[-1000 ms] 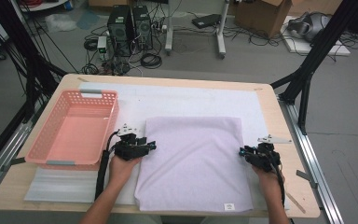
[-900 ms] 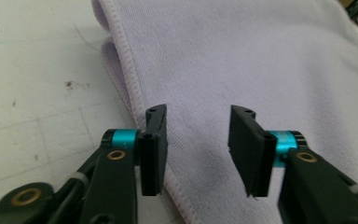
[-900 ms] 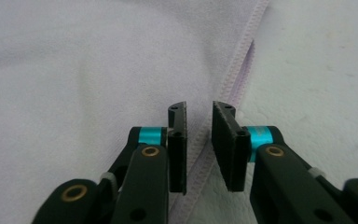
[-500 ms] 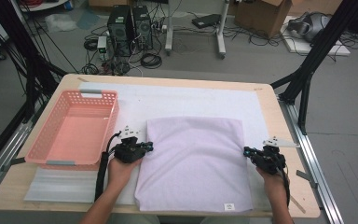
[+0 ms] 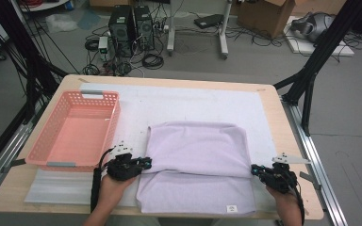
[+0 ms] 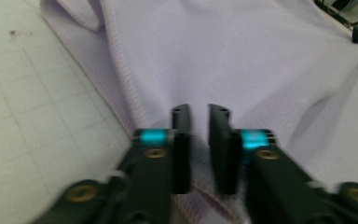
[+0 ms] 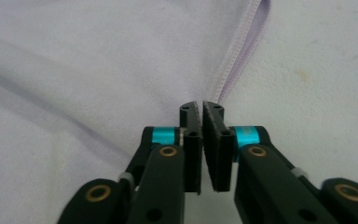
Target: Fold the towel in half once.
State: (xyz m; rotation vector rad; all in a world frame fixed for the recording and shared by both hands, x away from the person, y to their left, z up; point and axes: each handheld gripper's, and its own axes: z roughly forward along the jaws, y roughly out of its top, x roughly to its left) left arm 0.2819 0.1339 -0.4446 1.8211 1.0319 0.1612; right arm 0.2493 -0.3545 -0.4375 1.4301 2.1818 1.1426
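The lilac towel (image 5: 195, 162) under my jaws is soft matt cloth, finely ribbed, with a stitched hem. My gripper (image 7: 201, 109) is matt black plastic with brass-coloured screws. Far left, the pink basket (image 5: 52, 150) is perforated plastic on a pale wood table (image 5: 273, 101).

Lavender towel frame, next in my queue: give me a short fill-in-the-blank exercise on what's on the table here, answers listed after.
1. The lavender towel lies folded on the white mat, to the ____ of the basket in the high view.
2. The basket is ____ in colour and holds nothing.
3. The left gripper sits at the towel's left edge, the right gripper at its ____ edge.
4. A small white ____ is sewn near the towel's front right corner.

Missing words: right; pink; right; label
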